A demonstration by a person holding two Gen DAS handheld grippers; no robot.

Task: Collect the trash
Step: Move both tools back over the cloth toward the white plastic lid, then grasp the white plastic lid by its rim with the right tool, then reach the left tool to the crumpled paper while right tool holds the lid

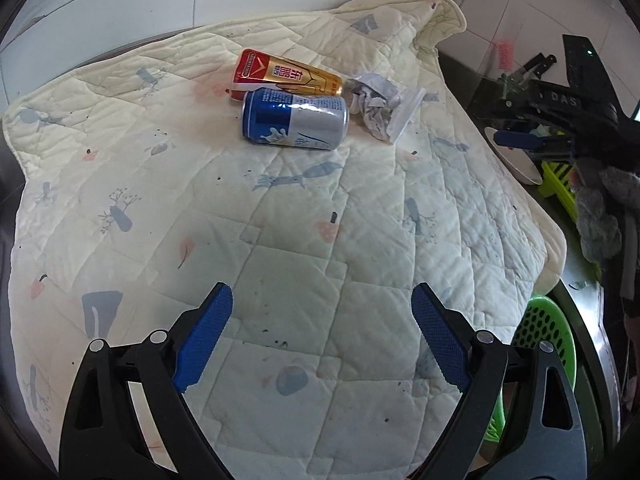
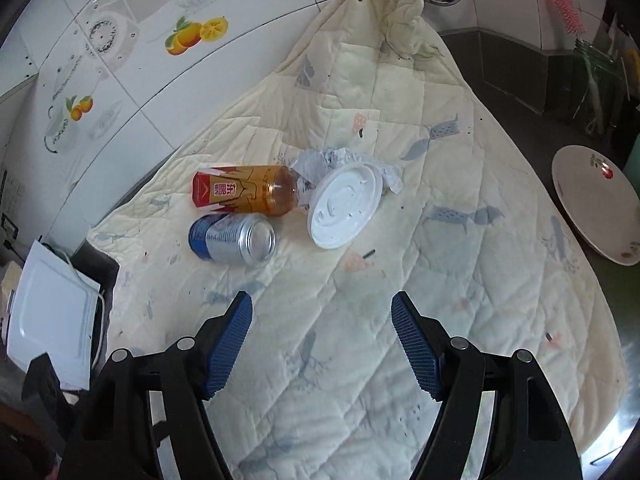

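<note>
A gold and red can and a blue and silver can lie on their sides, side by side, on a cream quilted cloth. Crumpled paper and a white plastic lid lie right beside them. My left gripper is open and empty, well short of the cans. My right gripper is open and empty, near the blue can and lid. The right gripper also shows in the left wrist view at the right.
A green perforated basket sits at the cloth's right edge, low down. A white plate with a cherry print rests on the dark counter to the right. A white square tray lies left of the cloth. Tiled wall stands behind.
</note>
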